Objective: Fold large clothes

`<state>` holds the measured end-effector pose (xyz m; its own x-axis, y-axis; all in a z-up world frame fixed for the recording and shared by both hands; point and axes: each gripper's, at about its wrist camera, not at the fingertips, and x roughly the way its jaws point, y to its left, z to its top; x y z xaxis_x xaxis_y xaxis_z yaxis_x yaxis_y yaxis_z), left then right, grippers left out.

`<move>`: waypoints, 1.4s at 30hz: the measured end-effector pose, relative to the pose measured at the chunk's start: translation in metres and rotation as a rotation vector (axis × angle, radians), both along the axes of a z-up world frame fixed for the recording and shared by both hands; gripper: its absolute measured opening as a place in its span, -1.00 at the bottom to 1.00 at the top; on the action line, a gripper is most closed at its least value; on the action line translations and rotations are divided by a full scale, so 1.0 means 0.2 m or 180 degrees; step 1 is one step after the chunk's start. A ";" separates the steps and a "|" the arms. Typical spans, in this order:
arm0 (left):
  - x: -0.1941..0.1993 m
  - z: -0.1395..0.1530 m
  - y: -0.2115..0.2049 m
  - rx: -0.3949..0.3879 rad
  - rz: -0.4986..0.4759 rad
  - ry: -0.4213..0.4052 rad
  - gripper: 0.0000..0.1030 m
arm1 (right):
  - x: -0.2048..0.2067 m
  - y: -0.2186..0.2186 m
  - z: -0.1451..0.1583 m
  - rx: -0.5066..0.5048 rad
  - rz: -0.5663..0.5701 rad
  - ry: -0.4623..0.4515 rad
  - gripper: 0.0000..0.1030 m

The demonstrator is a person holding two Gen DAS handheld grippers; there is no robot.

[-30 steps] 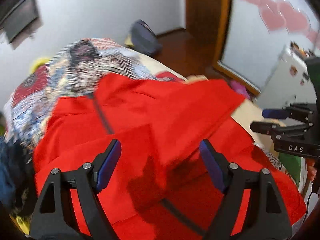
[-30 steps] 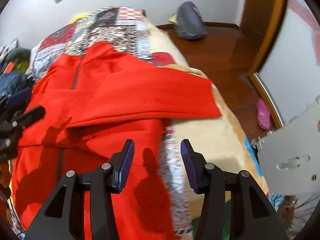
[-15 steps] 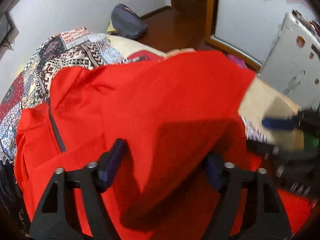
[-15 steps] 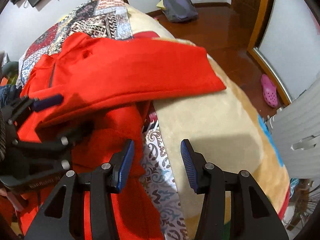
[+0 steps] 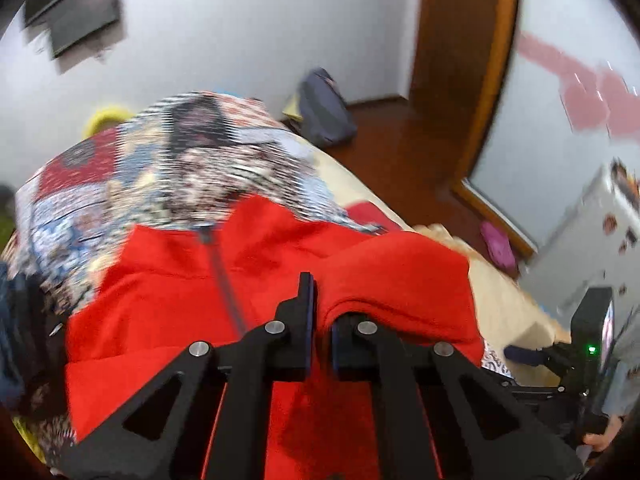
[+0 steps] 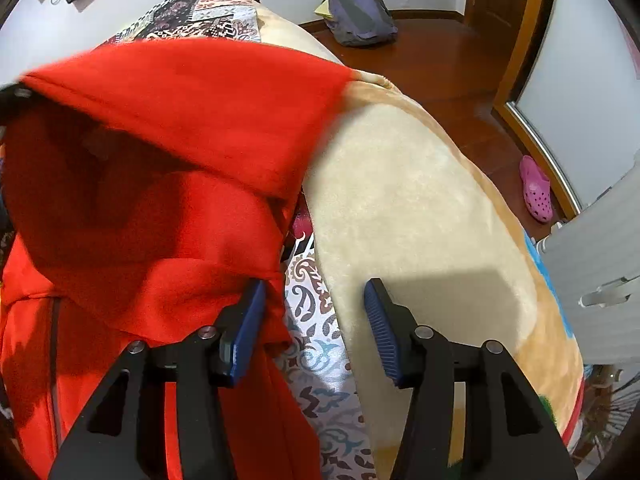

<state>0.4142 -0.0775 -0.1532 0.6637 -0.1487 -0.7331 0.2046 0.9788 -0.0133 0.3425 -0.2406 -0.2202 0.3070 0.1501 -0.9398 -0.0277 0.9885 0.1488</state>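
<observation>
Spread over the bed [image 6: 420,208], toward its left edge: a red jacket [image 5: 160,300] with a dark zip down the front, collar toward the far end on the patchwork cover [image 5: 160,168]. Lifted clear of the body and draped as a broad red flap in the right view: one sleeve, pinched at a fold. Left tool [image 5: 320,312] closed tight on that fold, fingers almost touching, cloth bunched between them. Right tool [image 6: 314,320] wide open, holding nothing, left finger touching the jacket's right edge, right finger over the cream blanket, patterned cover showing between. On the floor beyond the bed: a grey bag [image 6: 360,8] by the wall and a pink clog [image 6: 536,188] near the door. Compared with half a second ago: left tool gone from spread apart around the sleeve to clamped on it, sleeve raised higher off the bed; right tool just as wide, now nearer the jacket's edge.
</observation>
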 end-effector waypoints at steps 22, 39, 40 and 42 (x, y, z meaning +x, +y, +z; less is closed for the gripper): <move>-0.54 -0.38 1.00 -0.0664 0.1207 0.0716 -0.16 | -0.01 0.07 -0.02 -0.0136 0.0140 -0.0036 0.35; -0.68 -0.23 1.19 -0.0003 0.1397 0.0371 -0.12 | 0.01 0.16 0.10 -0.0471 0.0227 -0.0056 0.34; -0.65 -0.21 1.15 0.0003 0.1304 0.0354 -0.05 | 0.01 0.17 0.14 -0.0460 0.0246 -0.0120 0.34; -0.61 -0.19 1.05 0.0039 0.1101 0.0328 0.05 | 0.01 0.21 0.20 -0.0413 0.0278 -0.0233 0.34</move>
<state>0.2913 0.1332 -0.1906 0.5957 0.0810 -0.7991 -0.1405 0.9901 -0.0044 0.3452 -0.1994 -0.1794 0.3664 0.0581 -0.9286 -0.1205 0.9926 0.0145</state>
